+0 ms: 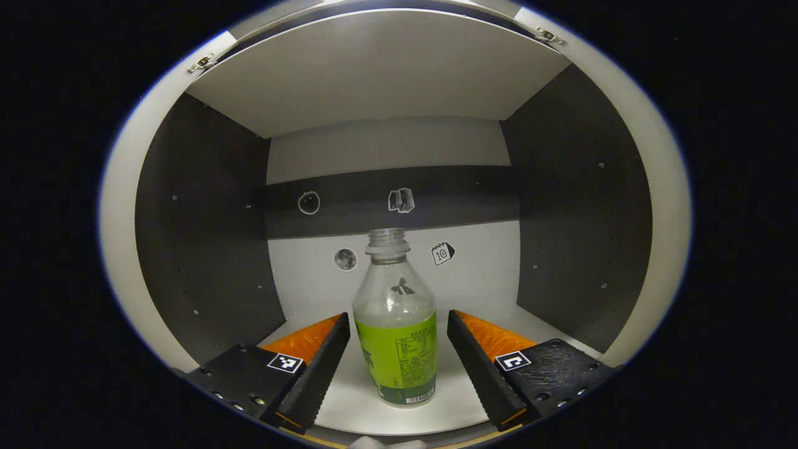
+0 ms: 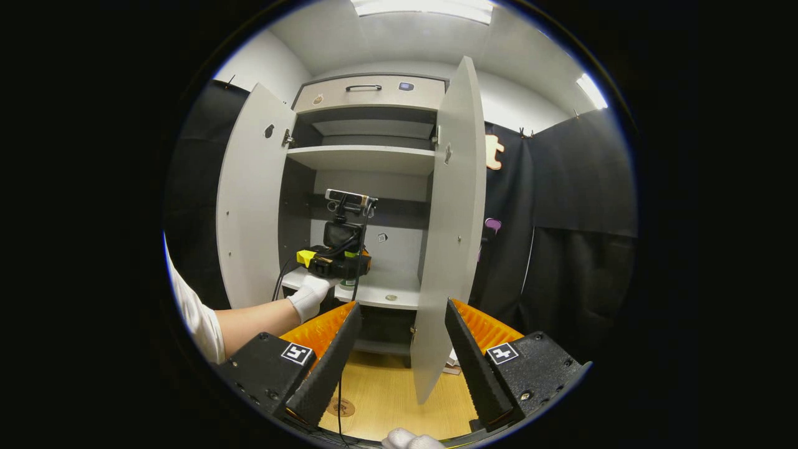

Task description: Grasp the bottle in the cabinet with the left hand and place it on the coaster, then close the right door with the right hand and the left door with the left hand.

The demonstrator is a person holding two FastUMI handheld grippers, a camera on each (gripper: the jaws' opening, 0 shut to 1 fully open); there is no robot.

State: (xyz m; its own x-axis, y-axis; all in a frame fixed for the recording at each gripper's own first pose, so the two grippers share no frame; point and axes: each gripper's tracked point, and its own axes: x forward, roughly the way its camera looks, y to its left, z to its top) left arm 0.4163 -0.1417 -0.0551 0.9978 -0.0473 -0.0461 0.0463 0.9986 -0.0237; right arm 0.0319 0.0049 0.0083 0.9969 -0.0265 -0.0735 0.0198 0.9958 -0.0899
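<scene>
- Two doors are standing wide open on the cabinet [image 2: 368, 112]: the left door [image 2: 252, 199] is swung out toward 9 o'clock in the right gripper view, and the right door [image 2: 452, 224] is hanging edge-on just right of centre, so both closing steps are judged as waiting to be done.
- The booth is showing black cloth walls behind the cabinet toward 3 o'clock, a white ceiling with strip lights at 12 and 1 o'clock, and a pale wooden table top [image 2: 386, 393] lying at 6 o'clock in front of the cabinet.
- The cabinet's inside is showing dark side walls, a white shelf above at 12 o'clock in the left gripper view, and a back panel dotted with small stickers.
- The left gripper [image 1: 398, 358] is reaching into the cabinet with its jaws spread wide, one finger on each side of the bottle [image 1: 394, 324] and neither touching it, so the grasp is judged as about to begin and not yet made.
- The bottle is standing upright and uncapped on the white cabinet shelf [image 1: 436, 411], at 6 o'clock in the left gripper view, with a green label round its lower half.
- The right gripper [image 2: 399, 355] is hanging back outside the cabinet, jaws wide apart and holding nothing.
- A white-gloved hand [image 2: 310, 294] is carrying the left gripper, seen at 9 o'clock of centre in the right gripper view.
- The coaster [image 2: 341, 408] is probably the small round disc lying on the table top at 6 o'clock, bare.
</scene>
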